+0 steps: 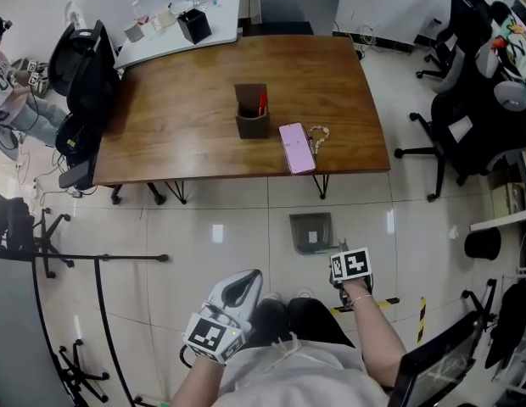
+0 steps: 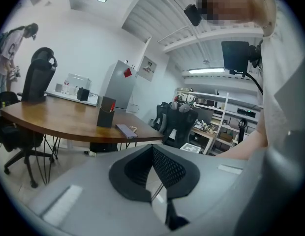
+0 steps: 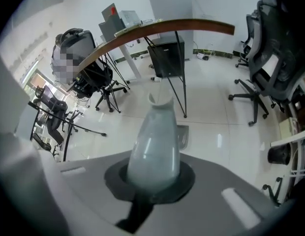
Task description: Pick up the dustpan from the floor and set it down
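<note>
Presently, right gripper [image 3: 160, 102] angled steeply down, jaws pressed together on nothing, dustpan [image 1: 311, 231] lying flat on tiled floor [image 1: 246, 219] just ahead of its tips, apart from them, left gripper [image 1: 246, 285] alongside, jaws spread, empty.

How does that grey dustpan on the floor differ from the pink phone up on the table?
The dustpan is grey and squarish; the pink phone is a slim rectangle. The dustpan lies on the tiled floor in front of the table; the phone lies on the tabletop near its front edge, beside a beaded chain. The dustpan is clearly the bigger. Both lie flat.
</note>
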Demonstrator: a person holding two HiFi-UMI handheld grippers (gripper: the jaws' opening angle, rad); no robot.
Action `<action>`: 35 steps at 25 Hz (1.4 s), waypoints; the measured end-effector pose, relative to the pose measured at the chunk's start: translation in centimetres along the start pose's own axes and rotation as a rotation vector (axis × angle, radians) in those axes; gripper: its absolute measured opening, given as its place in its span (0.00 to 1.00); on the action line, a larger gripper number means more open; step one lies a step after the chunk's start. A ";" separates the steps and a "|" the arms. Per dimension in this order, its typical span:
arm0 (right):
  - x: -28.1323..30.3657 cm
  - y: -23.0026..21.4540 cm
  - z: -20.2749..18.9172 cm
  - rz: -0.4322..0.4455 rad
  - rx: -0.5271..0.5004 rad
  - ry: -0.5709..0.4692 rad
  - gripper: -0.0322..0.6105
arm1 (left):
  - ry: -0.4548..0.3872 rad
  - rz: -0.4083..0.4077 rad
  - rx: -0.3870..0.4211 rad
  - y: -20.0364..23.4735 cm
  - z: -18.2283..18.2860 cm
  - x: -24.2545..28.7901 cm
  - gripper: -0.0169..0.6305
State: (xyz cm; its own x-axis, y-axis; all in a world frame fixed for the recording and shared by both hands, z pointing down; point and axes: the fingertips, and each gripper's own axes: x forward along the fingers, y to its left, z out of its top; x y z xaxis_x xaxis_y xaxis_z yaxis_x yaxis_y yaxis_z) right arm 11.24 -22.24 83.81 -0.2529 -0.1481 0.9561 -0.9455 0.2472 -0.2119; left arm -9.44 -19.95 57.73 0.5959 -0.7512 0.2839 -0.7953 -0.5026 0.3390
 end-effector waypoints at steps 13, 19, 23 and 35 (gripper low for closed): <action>-16.4 6.4 -5.2 0.037 0.007 -0.098 0.05 | -0.043 -0.071 0.028 -4.8 3.6 -8.1 0.05; -21.1 9.0 -10.8 0.108 -0.088 -0.179 0.05 | -0.122 -0.014 0.102 -10.9 3.3 -13.3 0.05; -23.6 10.1 -14.5 0.121 -0.184 -0.214 0.05 | -0.141 0.033 0.112 -15.3 0.4 -17.1 0.05; -27.3 10.0 -21.4 0.103 -0.244 -0.212 0.05 | -0.186 0.030 0.164 -21.6 -1.0 -23.0 0.05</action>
State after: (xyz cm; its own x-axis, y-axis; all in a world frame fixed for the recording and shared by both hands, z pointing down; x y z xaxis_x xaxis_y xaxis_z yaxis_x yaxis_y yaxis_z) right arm 13.04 4.81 59.93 -0.4061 -0.2999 0.8632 -0.8422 0.4894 -0.2262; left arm -5.90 8.60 44.75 0.5528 -0.8250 0.1170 -0.8289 -0.5300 0.1789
